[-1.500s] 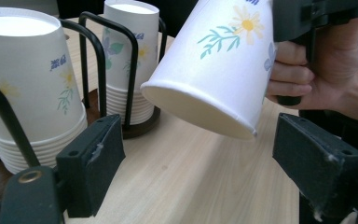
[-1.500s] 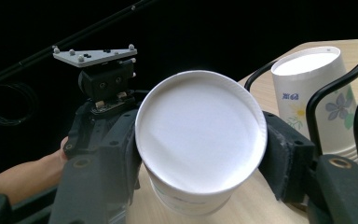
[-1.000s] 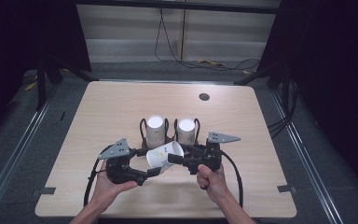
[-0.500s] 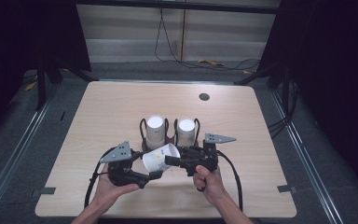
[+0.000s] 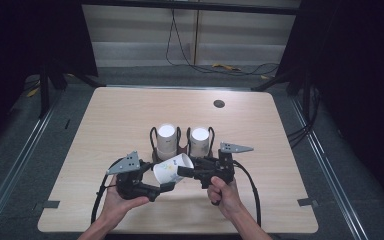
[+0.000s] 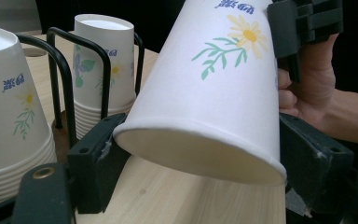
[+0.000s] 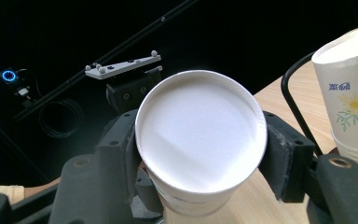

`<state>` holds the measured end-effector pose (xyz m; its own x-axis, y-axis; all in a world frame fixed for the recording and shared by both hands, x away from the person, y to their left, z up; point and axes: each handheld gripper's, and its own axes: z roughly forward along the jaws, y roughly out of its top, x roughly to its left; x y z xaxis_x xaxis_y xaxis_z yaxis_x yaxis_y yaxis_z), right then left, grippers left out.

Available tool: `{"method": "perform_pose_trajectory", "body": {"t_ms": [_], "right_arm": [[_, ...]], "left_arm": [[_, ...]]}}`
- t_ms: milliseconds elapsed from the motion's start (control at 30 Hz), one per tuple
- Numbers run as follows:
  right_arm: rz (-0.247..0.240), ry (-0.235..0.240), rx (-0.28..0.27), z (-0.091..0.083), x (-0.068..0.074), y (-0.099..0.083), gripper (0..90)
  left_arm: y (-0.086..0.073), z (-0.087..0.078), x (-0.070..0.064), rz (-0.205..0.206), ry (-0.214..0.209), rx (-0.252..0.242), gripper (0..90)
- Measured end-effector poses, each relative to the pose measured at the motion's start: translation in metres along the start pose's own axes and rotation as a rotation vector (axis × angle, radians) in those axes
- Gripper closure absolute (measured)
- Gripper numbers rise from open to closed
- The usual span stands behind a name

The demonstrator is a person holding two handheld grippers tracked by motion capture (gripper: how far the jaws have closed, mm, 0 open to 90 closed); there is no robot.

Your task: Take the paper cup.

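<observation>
A white paper cup [image 5: 172,167] with a daisy print hangs tilted above the table's near middle, held at both ends. My left gripper [image 5: 161,178] is shut on its wide rim end; in the left gripper view the jaws of that gripper [image 6: 200,158] pinch the cup [image 6: 214,93] on both sides. My right gripper [image 5: 183,172] is shut on the narrow base end; the cup's base [image 7: 200,130] faces the camera between the jaws of this gripper [image 7: 200,156]. Just behind stand two stacks of upside-down cups [image 5: 167,140] [image 5: 199,141] in a black wire holder [image 5: 152,136].
The wooden table [image 5: 280,130] has a small dark round hole [image 5: 219,103] at the back right. The cup stacks [image 6: 9,116] [image 6: 105,70] stand close beyond the held cup. Dark floor with cables [image 5: 230,67] lies past the far edge.
The cup and both grippers have shifted slightly left and toward the near edge. Both grips on the cup are unchanged.
</observation>
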<state>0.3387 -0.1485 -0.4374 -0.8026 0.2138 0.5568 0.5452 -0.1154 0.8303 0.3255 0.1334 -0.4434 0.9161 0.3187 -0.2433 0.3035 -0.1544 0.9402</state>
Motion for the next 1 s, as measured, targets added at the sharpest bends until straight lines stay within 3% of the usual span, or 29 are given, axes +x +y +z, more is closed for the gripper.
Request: {"method": "perform_pose_trajectory", "body": {"t_ms": [200,467,667,867,1000], "right_arm": [[0.004,0.007,-0.002,-0.0011,-0.0007,0.0007,37.6],[0.007,0.014,0.001,-0.002,-0.0012,0.0004,37.6],[0.0,0.015,0.0,-0.003,-0.0019,0.0012,36.6],[-0.018,-0.012,0.018,-0.0032,-0.0007,0.0011,33.8],[-0.029,-0.038,0.037,-0.0008,0.0001,-0.0006,25.4]], "left_arm": [[0.0003,-0.0013,-0.0002,0.024,-0.002,-0.006,24.7],[-0.0012,-0.001,-0.0006,-0.004,-0.013,-0.024,23.3],[-0.0004,-0.0028,0.0,0.018,-0.018,-0.025,30.2],[0.0,-0.004,-0.0006,0.042,-0.015,-0.016,35.5],[0.0012,-0.0051,-0.0002,0.043,-0.011,-0.013,36.1]]}}
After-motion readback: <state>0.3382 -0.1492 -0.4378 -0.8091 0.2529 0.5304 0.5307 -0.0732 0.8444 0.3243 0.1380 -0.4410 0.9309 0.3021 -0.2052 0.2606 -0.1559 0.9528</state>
